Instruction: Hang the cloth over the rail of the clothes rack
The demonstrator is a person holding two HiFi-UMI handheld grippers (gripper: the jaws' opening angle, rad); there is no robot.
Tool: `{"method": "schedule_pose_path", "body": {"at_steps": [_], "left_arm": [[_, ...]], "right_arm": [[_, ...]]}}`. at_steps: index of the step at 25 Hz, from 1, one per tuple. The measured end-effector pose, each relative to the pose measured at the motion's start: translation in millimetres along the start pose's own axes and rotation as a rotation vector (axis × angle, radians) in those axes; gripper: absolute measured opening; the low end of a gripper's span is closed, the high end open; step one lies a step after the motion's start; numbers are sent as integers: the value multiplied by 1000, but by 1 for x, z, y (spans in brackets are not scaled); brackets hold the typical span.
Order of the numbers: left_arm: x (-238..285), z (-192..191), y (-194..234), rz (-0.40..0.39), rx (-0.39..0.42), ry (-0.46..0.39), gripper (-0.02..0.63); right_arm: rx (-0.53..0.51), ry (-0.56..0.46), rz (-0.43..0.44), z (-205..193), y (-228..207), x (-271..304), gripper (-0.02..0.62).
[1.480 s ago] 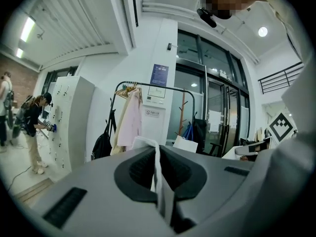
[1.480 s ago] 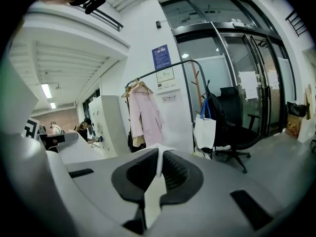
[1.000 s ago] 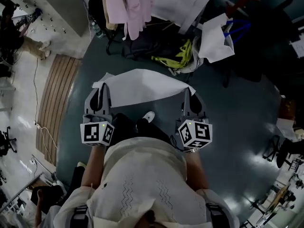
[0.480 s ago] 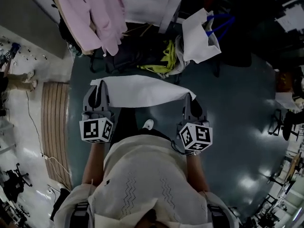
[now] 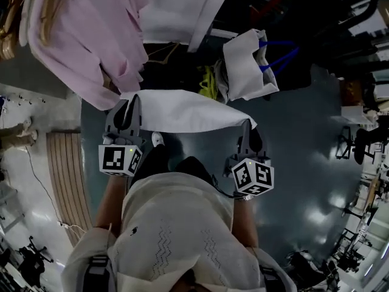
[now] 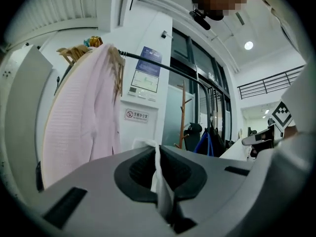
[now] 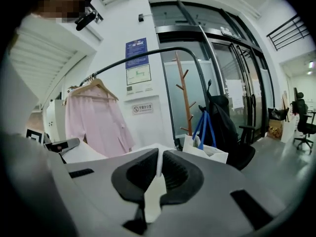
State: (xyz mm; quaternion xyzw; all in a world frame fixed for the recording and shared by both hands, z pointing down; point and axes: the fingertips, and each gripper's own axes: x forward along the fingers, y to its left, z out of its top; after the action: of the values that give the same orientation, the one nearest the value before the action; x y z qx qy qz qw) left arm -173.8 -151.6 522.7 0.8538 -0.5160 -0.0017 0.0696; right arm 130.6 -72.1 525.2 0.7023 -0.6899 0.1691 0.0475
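A white cloth [image 5: 182,111] hangs stretched flat between my two grippers in the head view. My left gripper [image 5: 126,115] is shut on its left corner, and the cloth's edge [image 6: 159,174] runs between that gripper's jaws. My right gripper [image 5: 248,132] is shut on the right corner, where a strip of cloth [image 7: 154,191] is pinched. The dark curved rail of the clothes rack [image 7: 148,53] arches overhead ahead of me, also seen as the rail [image 6: 168,68] in the left gripper view. A pink garment [image 5: 85,35] hangs from it on a wooden hanger [image 7: 91,85].
A white bag with blue handles [image 5: 249,66] stands on the dark floor beyond the cloth. A wooden coat stand [image 7: 185,100] and a dark office chair [image 7: 224,127] stand by glass doors. A wooden slatted panel [image 5: 64,175] lies at the left.
I have stepped closer to the rack: the pink garment and white bag now sit nearer. The cloth stays stretched between both shut grippers, which have risen slightly.
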Motion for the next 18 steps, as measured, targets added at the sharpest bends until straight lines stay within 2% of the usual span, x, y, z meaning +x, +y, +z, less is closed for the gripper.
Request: {"method": "schedule_pose_path", "body": {"at_steps": [5,12,15,18], "left_arm": [[21,13,33,-16,51,-4,17],[45,53,35,-42,61,-63,17],[60,75,28,-33,134,-98,17],[78,100,24,-13,168,-128,17]], "right_arm": [[24,-7,-9,4,9,24,23],[-41,-110,17,61,9,52,23],[-97,-131,55,87,2,67,23],[-98,-131,126,116,-7,89,23]]}}
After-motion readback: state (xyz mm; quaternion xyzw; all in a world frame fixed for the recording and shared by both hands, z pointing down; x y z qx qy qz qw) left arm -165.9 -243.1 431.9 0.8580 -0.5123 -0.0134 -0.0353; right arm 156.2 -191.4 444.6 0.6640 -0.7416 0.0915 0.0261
